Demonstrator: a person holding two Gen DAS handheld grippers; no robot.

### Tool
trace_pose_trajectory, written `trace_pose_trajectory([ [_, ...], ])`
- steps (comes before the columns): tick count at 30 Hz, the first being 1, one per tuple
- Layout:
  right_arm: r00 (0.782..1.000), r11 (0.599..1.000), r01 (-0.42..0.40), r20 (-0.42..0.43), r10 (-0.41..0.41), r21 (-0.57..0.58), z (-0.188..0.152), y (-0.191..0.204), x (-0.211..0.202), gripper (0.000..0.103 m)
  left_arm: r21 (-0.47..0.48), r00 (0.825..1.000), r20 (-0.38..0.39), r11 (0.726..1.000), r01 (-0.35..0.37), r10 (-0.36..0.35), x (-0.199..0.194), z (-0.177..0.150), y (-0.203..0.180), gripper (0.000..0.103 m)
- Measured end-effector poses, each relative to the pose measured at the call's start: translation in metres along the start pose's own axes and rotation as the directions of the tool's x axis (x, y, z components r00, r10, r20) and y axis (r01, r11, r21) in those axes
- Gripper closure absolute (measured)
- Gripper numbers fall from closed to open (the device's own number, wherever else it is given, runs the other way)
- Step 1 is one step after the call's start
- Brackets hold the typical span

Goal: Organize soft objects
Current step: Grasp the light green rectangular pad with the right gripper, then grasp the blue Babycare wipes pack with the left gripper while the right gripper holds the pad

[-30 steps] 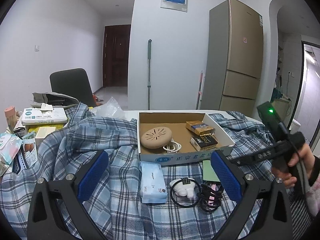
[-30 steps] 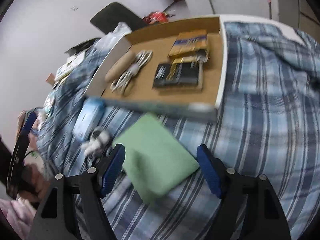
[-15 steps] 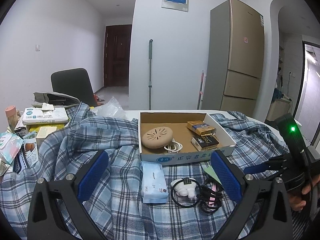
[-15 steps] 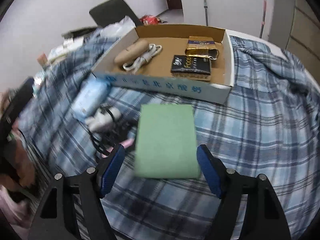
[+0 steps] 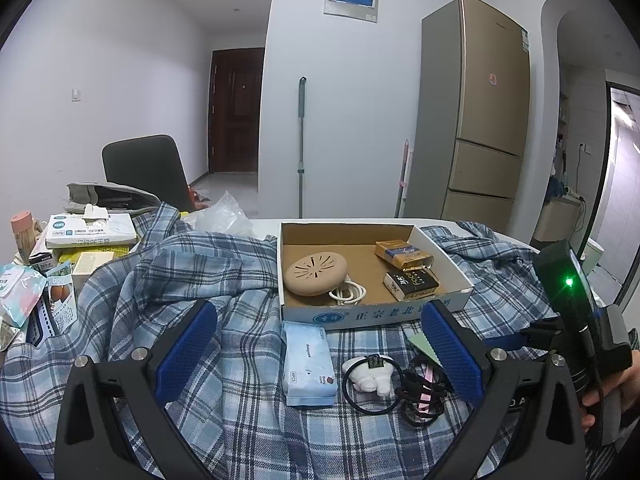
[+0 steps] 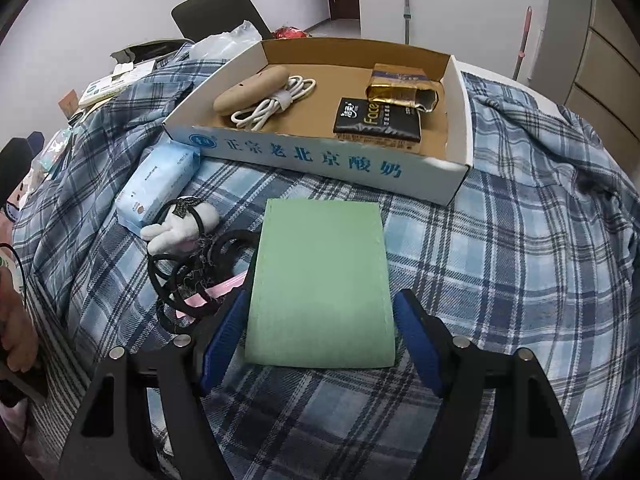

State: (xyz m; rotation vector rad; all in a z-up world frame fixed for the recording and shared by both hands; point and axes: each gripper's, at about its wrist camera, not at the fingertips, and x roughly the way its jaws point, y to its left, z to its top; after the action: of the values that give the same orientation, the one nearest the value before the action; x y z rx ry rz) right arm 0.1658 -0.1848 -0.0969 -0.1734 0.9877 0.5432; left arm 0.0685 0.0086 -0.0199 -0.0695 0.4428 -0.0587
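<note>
A green folded cloth (image 6: 322,280) lies flat on the plaid blanket (image 6: 500,248) in front of a cardboard tray (image 6: 320,160). My right gripper (image 6: 320,340) is open, its blue pads on either side of the cloth's near end. Left of the cloth lie a small white plush (image 6: 180,226), black hair ties (image 6: 192,280) and a blue tissue pack (image 6: 160,184). In the left wrist view my left gripper (image 5: 316,352) is open and empty above the tissue pack (image 5: 308,360), with the plush (image 5: 370,376) and hair ties (image 5: 420,396) to its right. The cloth's corner (image 5: 420,342) shows there.
The tray (image 5: 360,316) holds a tan round device (image 5: 316,276) with a white cable and two small packs (image 5: 404,254). Boxes and packets (image 5: 80,236) crowd the table's left side. A chair (image 5: 144,168) stands behind, a fridge (image 5: 472,120) at the back right.
My right gripper has swung round and lowered so that the green cloth now lies squarely between its open fingers. The left gripper has stayed still.
</note>
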Motion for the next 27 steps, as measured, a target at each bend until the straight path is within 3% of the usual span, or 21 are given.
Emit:
trace_pose_trajectory([
  [7, 0.995, 0.999, 0.026, 0.093, -0.029, 0.034, -0.002, -0.005, -0.012, 0.035, 0.004, 1.000, -0.007, 1.000, 0.001, -0.001, 0.001, -0.001, -0.001, 0.000],
  [16, 0.944, 0.993, 0.105, 0.308, -0.115, 0.049, -0.004, -0.005, -0.051, 0.035, -0.002, 0.999, -0.039, 1.000, -0.005, 0.005, 0.004, 0.002, -0.001, 0.000],
  [20, 0.944, 0.994, 0.093, 0.313, -0.108, 0.062, -0.003, -0.008, -0.052, 0.035, 0.042, 0.997, -0.067, 0.999, -0.033, 0.036, 0.008, 0.009, -0.003, 0.012],
  [24, 0.932, 0.992, 0.087, 0.344, -0.113, 0.089, -0.005, -0.013, -0.058, 0.035, 0.079, 0.991, -0.117, 0.996, -0.049, 0.058, 0.018, 0.015, -0.004, 0.016],
  [27, 0.929, 0.991, 0.087, 0.351, -0.116, 0.097, -0.006, -0.015, -0.060, 0.035, 0.078, 0.985, -0.157, 0.995, -0.058, 0.069, 0.031, 0.018, -0.002, 0.029],
])
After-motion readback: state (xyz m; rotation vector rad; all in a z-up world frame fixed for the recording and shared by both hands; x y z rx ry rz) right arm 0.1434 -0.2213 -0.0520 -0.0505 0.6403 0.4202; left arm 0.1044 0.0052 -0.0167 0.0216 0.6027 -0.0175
